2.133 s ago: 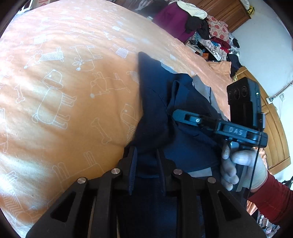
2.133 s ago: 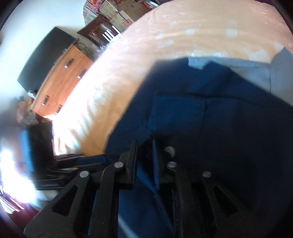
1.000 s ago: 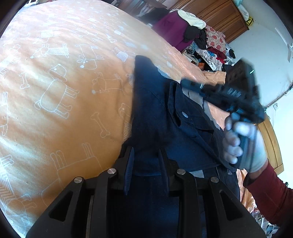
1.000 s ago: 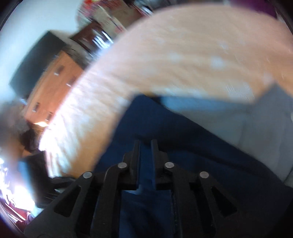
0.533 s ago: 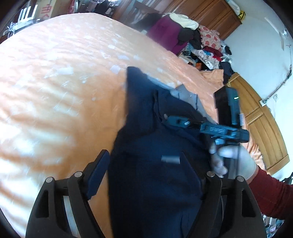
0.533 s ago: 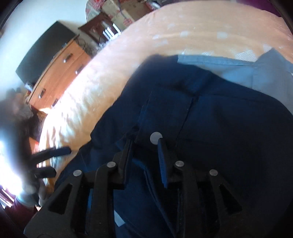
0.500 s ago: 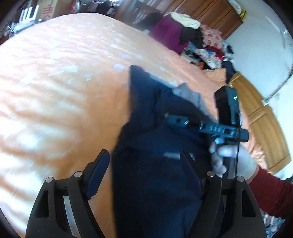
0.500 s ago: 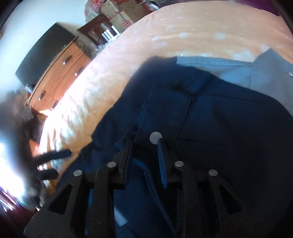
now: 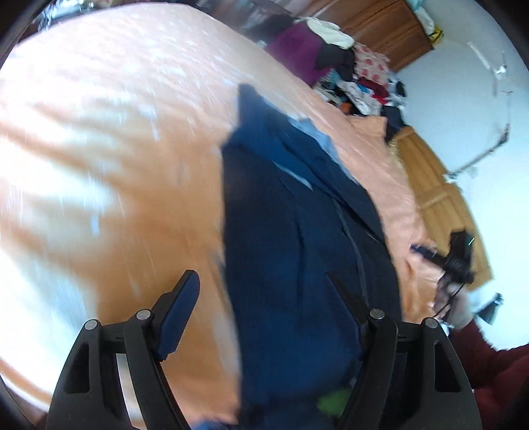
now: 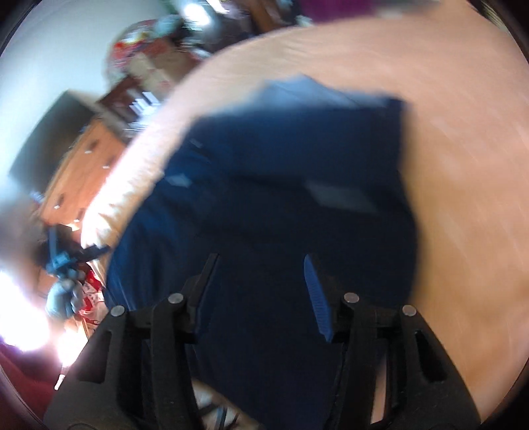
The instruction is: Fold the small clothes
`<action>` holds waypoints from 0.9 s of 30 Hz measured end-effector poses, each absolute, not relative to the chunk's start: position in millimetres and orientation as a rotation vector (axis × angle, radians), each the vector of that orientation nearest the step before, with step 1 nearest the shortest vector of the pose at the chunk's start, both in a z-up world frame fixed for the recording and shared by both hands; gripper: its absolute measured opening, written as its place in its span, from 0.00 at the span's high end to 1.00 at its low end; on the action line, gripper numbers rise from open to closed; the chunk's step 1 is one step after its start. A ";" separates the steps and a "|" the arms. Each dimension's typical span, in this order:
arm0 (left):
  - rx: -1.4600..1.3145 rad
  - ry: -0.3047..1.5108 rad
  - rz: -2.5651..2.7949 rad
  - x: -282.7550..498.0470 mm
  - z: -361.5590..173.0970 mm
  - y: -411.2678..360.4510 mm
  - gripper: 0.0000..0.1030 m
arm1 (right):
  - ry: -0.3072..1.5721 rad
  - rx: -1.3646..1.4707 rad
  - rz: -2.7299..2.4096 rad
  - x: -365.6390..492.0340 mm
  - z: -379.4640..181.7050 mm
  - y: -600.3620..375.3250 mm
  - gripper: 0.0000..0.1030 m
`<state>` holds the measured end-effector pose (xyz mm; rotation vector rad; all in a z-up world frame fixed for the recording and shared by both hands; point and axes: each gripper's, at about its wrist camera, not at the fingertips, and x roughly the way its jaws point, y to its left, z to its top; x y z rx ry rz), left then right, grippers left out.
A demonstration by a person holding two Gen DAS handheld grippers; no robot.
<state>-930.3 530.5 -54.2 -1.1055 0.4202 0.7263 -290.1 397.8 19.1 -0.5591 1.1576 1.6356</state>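
On one bed (image 9: 99, 165), one navy garment (image 9: 297, 248) (two grippers spread).

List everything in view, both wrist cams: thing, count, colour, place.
garment: 1, navy with a pale grey-blue lining showing at the far end, lying flat on the bed.
bed cover: 1, orange with a faint white print, under the garment.
clothes pile: 1 heap, mixed purple, white, red and black, beyond the far end of the bed.
wardrobe: 1, brown wood, behind the pile.
dresser: 1, brown wood, left of the bed in the right wrist view.
left gripper: 1, black, fingers wide apart over the near end of the garment.
right gripper: 1, black, fingers apart above the garment.
sleeve: 1, dark red, lower right edge of the left wrist view.
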 end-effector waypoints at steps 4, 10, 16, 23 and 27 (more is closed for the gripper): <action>-1.140 0.421 0.672 -928.6 -61.9 506.3 0.27 | 1.275 -0.528 1.440 -245.1 -13.1 318.7 0.51; -1.156 0.435 0.620 -925.4 -64.2 492.2 0.27 | 1.357 -0.517 1.440 -254.3 -45.3 272.7 0.51; -1.150 0.448 0.631 -915.6 -63.3 487.2 0.27 | 1.387 -0.531 1.455 -259.8 -72.2 279.7 0.51; -1.144 0.475 0.617 -919.2 -67.0 476.8 0.27 | 1.466 -0.543 1.512 -273.0 -80.4 272.3 0.51; -1.151 0.497 0.595 -922.8 -71.6 476.8 0.33 | 1.483 -0.528 1.516 -272.9 -83.3 268.6 0.51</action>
